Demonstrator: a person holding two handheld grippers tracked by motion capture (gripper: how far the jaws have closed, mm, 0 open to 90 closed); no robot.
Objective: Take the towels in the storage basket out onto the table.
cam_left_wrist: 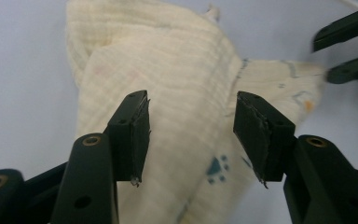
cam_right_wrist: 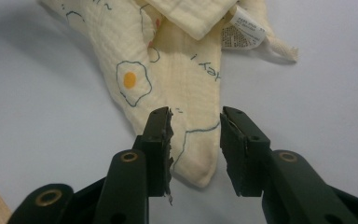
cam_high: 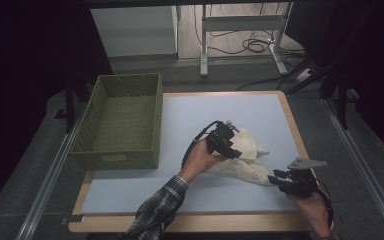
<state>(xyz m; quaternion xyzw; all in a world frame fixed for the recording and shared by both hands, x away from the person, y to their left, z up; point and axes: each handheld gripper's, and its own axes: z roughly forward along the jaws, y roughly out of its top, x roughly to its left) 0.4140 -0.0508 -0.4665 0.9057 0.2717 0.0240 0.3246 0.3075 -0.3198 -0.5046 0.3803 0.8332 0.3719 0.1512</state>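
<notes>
Left of the crumpled cream muslin cloth (cam_high: 245, 157) sits a green woven basket (cam_high: 121, 120); left gripper (cam_high: 228, 143) hovers parted over it, right gripper (cam_high: 278, 179) parted astride its corner

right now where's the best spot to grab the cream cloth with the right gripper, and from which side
Probably the narrow end of the cream cloth that points toward the right gripper. It lies flat on the table as a thin tongue already between the open jaws, so coming straight down from above and pinching across its width looks easiest. The bunched, folded middle under the left gripper is thicker.
</notes>
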